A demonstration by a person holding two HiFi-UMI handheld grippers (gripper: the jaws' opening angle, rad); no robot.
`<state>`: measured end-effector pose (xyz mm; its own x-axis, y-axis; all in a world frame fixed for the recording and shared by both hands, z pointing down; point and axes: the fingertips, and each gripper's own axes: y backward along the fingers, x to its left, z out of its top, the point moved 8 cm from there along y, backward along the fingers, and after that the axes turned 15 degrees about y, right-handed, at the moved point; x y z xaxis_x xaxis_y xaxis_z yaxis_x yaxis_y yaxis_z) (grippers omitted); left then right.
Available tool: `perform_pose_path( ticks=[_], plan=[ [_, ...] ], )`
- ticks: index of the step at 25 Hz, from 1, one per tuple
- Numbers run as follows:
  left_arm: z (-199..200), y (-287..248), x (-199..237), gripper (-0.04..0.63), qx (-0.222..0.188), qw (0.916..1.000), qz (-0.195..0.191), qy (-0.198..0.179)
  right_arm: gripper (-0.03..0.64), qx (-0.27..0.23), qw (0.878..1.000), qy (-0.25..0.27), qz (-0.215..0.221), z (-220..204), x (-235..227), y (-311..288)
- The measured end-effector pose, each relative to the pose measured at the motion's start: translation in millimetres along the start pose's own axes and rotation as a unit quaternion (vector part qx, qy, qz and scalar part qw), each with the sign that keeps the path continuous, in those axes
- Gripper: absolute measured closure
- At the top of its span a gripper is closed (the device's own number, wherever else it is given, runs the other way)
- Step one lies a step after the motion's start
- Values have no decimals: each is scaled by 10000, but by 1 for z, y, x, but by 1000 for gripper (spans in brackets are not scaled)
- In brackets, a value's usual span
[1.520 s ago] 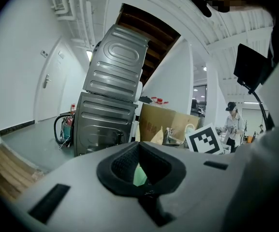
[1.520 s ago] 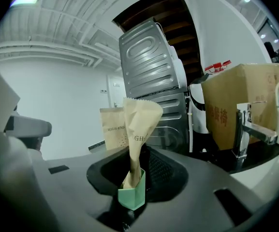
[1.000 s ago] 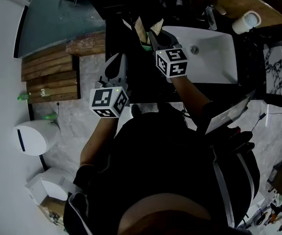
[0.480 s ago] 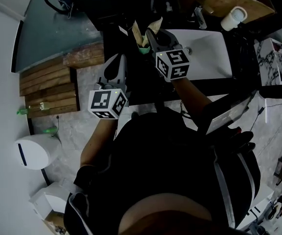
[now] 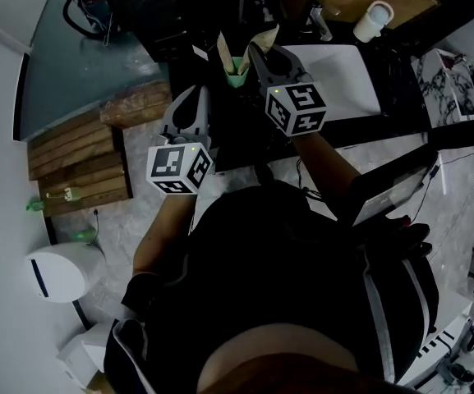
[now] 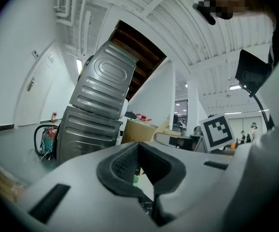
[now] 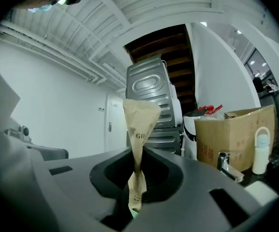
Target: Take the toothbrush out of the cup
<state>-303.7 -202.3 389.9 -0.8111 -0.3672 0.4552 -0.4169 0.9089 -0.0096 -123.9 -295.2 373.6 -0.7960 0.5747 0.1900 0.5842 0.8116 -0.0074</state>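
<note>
My right gripper (image 5: 257, 56) is shut on a brown paper-wrapped toothbrush (image 7: 140, 124), which stands upright between its pads with the wide end on top. In the head view that packet (image 5: 263, 38) rises beside a green cup (image 5: 237, 69). A second paper-wrapped toothbrush (image 5: 223, 52) leans in the cup. I cannot tell whether the held packet's lower end is still inside the cup. My left gripper (image 5: 192, 105) hangs left of the cup and apart from it, shut with nothing between its pads (image 6: 124, 164).
A white sink basin (image 5: 347, 72) with a tap (image 7: 228, 166) lies right of the cup on the dark counter. Behind it are a white bottle (image 5: 374, 19) and a cardboard box (image 7: 226, 134). A metal appliance (image 6: 100, 110) stands ahead; wooden boards (image 5: 76, 158) lie at the left.
Both grippers have risen, the right one more, carrying the paper-wrapped toothbrush up with it. The left gripper stays shut and empty.
</note>
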Motion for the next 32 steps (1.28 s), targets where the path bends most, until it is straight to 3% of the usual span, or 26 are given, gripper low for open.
perform_pose_path(
  ticks=[11, 23, 32],
  plan=[
    [12, 15, -8, 594, 46, 9991, -410, -121, 572, -207, 9979, -6, -616, 40, 12, 46],
    [12, 10, -18, 594, 14, 9986, -518, -67, 572, -157, 9974, -11, -701, 42, 7, 89],
    [1, -29, -6, 593, 148, 9998, -86, -141, 572, -167, 9985, 42, -521, 37, -9, 95]
  ],
)
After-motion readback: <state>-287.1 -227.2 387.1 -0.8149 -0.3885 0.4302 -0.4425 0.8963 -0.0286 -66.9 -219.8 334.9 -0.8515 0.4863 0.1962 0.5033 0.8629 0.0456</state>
